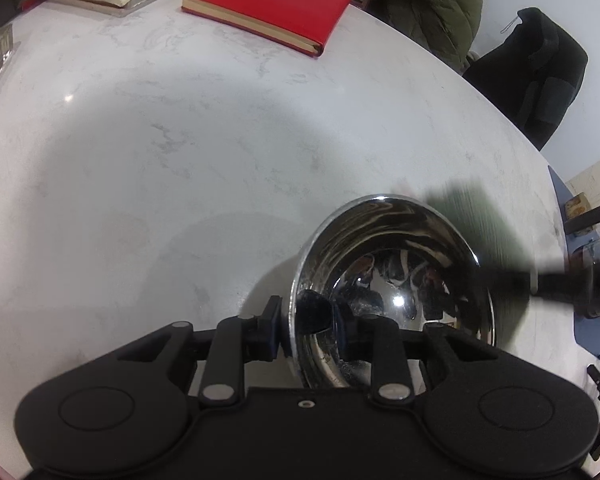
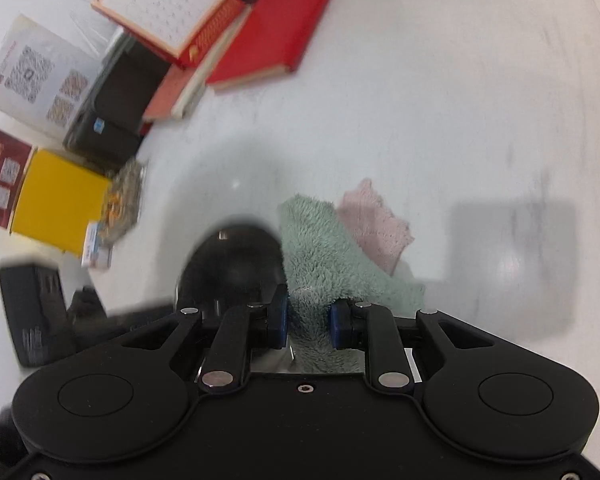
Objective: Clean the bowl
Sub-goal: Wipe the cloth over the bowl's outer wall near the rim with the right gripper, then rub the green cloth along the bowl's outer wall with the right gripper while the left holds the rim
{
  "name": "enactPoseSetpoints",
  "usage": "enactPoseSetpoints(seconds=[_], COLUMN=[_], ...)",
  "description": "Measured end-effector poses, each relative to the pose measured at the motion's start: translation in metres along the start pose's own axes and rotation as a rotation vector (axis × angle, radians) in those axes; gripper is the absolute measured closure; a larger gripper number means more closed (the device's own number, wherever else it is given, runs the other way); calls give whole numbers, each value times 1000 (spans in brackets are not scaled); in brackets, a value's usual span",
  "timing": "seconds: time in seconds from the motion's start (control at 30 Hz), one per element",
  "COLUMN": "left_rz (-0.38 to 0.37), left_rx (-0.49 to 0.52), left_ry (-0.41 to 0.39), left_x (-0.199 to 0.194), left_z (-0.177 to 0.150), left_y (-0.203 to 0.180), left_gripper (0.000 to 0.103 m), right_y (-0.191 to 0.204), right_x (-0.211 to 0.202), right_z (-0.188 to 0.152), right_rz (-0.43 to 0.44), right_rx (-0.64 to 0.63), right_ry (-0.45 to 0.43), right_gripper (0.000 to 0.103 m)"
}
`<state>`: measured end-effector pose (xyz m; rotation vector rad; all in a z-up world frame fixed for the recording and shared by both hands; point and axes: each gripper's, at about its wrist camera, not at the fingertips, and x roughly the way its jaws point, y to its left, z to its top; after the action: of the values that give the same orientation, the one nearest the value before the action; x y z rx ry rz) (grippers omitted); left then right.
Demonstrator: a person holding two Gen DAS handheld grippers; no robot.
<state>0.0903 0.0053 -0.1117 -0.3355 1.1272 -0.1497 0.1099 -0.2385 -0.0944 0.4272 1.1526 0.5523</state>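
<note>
Pinching the near rim of the shiny round stainless-steel bowl (image 1: 392, 292), the left hand-held gripper (image 1: 308, 326) has one pad outside the wall and the other inside the hollow, so the bowl is clamped by its edge and tipped up, its mouth turned toward the camera and toward the right of that view instead of lying flat on the pale marbled table (image 1: 180, 140). The right hand-held gripper (image 2: 308, 322) is closed on a fluffy pale-green cloth (image 2: 324, 252), its two blue pads sunk into the pile, with a pink patch of the same or a second cloth showing just beyond; I cannot tell which. Seen from the right wrist, the bowl is the dark blurred dome just to the left of the cloth and touching or nearly touching it, so the cloth lies at the bowl's far rim, on the side away from the left grip. In the left wrist view the cloth is a dark green smear across that upper right rim, with the right tool reaching in from the right edge. A round bowl has no long axis; what matters is its opening, which faces the cloth side, so the wiping hand seems the nearer to the work and would need to go leftward and into the hollow. Beyond the bowl, well apart, lies a red hardback book (image 1: 268, 2) at the table's far side.
</note>
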Motion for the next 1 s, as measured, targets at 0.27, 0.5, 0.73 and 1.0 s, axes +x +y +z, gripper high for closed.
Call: enactPoseSetpoints(seconds=[0.27, 0.5, 0.73, 1.0], left_rz=[3, 16, 17, 24], left_rx=[-18, -3, -15, -3], left_ry=[-10, -3, -10, -12], left_x=[0, 0, -1, 1], left_z=[0, -1, -3, -3], left_y=[0, -2, -2, -4], left_gripper=[78, 78, 77, 77], right_y=[-11, 0, 1, 8], right_x=[-5, -8, -11, -8], right_z=[-32, -6, -20, -4], right_rz=[11, -7, -18, -26], right_rx=[52, -8, 3, -27], right_ry=[62, 8, 18, -21], right_gripper=[83, 83, 83, 83])
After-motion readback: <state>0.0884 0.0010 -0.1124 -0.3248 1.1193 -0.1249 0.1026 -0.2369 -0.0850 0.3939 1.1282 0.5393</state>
